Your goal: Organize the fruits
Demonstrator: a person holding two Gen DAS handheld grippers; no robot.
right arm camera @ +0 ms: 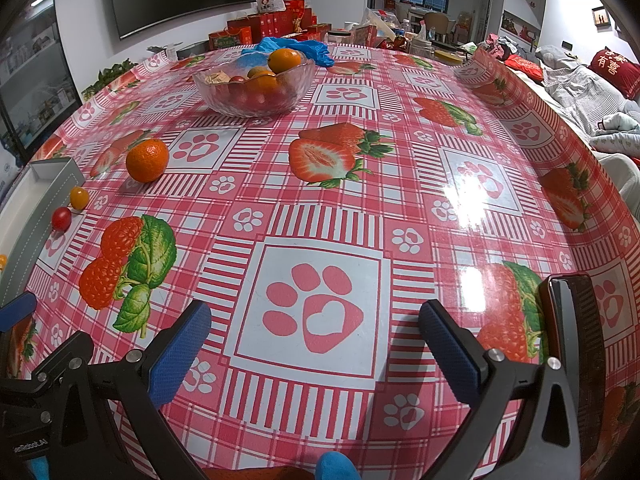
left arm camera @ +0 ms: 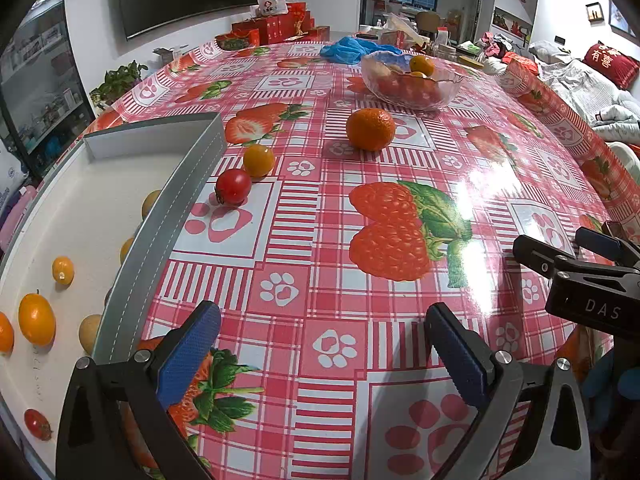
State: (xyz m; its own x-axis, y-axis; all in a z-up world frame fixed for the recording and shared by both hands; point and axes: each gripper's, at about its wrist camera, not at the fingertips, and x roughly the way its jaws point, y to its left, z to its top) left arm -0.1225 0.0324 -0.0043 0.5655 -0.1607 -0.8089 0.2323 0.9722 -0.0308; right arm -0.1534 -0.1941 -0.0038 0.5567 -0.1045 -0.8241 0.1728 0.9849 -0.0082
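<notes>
A mandarin (left arm camera: 370, 129) (right arm camera: 147, 160) lies on the strawberry-print tablecloth. A yellow cherry tomato (left arm camera: 259, 160) (right arm camera: 79, 197) and a red cherry tomato (left arm camera: 233, 186) (right arm camera: 61, 218) rest just outside the grey tray's wall (left arm camera: 180, 208). Several small orange, red and tan fruits lie inside the tray. Farther back, a glass bowl (left arm camera: 412, 84) (right arm camera: 256, 88) holds an orange and other fruit. My left gripper (left arm camera: 320, 328) hovers open and empty beside the tray. My right gripper (right arm camera: 314, 320) is open over a paw-print square, well short of the fruit.
A blue cloth (right arm camera: 292, 48) lies behind the bowl, with red gift boxes (right arm camera: 272, 26) and jars at the table's far end. A black upright object (right arm camera: 572, 320) stands close to my right finger. A bed with a red pillow sits off to the right.
</notes>
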